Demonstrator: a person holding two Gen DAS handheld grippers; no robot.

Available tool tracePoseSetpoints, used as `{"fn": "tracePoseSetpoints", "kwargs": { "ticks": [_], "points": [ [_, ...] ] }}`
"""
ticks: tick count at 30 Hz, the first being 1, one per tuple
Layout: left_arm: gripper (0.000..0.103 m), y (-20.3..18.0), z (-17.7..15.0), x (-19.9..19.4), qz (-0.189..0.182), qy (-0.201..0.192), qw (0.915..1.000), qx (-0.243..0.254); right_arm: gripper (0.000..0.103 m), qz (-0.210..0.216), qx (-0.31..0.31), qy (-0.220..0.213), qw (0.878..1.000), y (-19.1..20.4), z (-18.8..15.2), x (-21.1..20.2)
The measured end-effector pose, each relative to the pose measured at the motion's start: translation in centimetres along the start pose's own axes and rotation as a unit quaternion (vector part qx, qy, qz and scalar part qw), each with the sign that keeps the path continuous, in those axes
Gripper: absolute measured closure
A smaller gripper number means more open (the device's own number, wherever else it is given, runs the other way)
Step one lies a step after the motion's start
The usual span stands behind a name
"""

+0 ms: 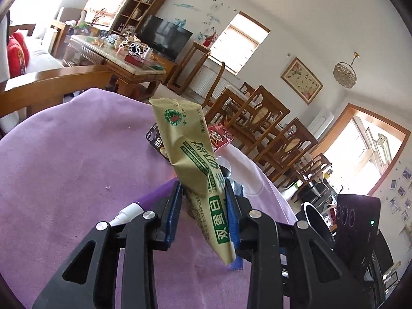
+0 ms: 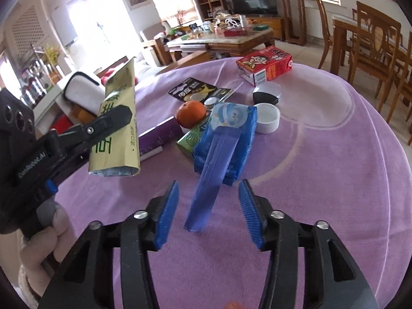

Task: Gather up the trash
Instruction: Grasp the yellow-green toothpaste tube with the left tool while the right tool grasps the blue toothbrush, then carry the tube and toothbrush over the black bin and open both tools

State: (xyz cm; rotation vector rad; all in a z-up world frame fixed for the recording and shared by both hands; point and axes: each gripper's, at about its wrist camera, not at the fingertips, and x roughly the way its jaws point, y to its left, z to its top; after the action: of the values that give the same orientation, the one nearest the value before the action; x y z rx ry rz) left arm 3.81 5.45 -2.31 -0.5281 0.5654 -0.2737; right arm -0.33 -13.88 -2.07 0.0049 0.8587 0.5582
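Note:
My left gripper (image 1: 203,193) is shut on a beige-green powder sachet (image 1: 190,159) and holds it upright above the purple tablecloth (image 1: 77,154). The same sachet (image 2: 117,118) shows at the left of the right wrist view, clamped in the left gripper (image 2: 110,121). My right gripper (image 2: 208,200) is open over the cloth. A blue wrapper strip (image 2: 213,172) hangs between its spread fingers, touching neither pad, and leads up to a blue tissue pack (image 2: 229,131).
On the cloth beyond lie an orange (image 2: 191,113), a green packet (image 2: 190,139), a purple tube (image 2: 159,134), a black snack packet (image 2: 191,90), a red milk carton (image 2: 265,65), a white lid (image 2: 267,117) and a black-and-silver case (image 2: 266,92). Wooden chairs (image 2: 373,51) stand to the right.

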Motion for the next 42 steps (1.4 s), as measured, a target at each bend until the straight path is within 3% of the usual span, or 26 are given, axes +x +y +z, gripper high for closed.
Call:
{"fn": "tracePoseSetpoints", "kwargs": {
  "ticks": [1,4,10,15,21,26,31,37,42],
  "points": [
    [0.071,0.0,0.0,0.0,-0.002,-0.001,1.0000,0.000,0.080,-0.004,-0.005,0.001,1.000,0.3,-0.1,0.1],
    [0.071,0.1,0.1,0.1,-0.004,0.000,1.0000,-0.004,0.088,-0.009,-0.008,-0.006,1.000,0.4,-0.5,-0.4],
    [0.071,0.2,-0.1,0.1,-0.009,0.000,1.0000,0.000,0.088,-0.012,-0.003,-0.039,0.999,-0.8,-0.8,-3.1],
    [0.071,-0.5,-0.1,0.6,-0.028,0.009,0.9993,0.022,0.088,-0.008,0.021,-0.089,0.996,-3.4,-1.4,-8.1],
    [0.071,-6.2,-0.6,1.0,-0.084,0.035,0.9930,0.075,0.088,-0.047,0.062,-0.162,0.984,-9.6,-2.9,-15.6],
    [0.071,-14.1,-1.7,2.4,-0.142,0.057,0.9802,0.126,0.088,-0.098,0.121,-0.207,0.966,-17.3,-5.5,-20.7],
    [0.071,-22.3,-5.3,6.1,-0.188,0.094,0.9616,0.177,0.088,-0.139,0.182,-0.233,0.945,-24.7,-9.5,-24.8],
    [0.071,-30.5,-10.4,11.0,-0.218,0.145,0.9370,0.231,0.088,-0.162,0.231,-0.243,0.928,-31.8,-14.2,-27.2],
    [0.071,-34.3,-13.7,14.9,-0.218,0.180,0.9252,0.253,0.088,-0.156,0.256,-0.244,0.922,-35.9,-17.1,-27.6]
  ]
}}
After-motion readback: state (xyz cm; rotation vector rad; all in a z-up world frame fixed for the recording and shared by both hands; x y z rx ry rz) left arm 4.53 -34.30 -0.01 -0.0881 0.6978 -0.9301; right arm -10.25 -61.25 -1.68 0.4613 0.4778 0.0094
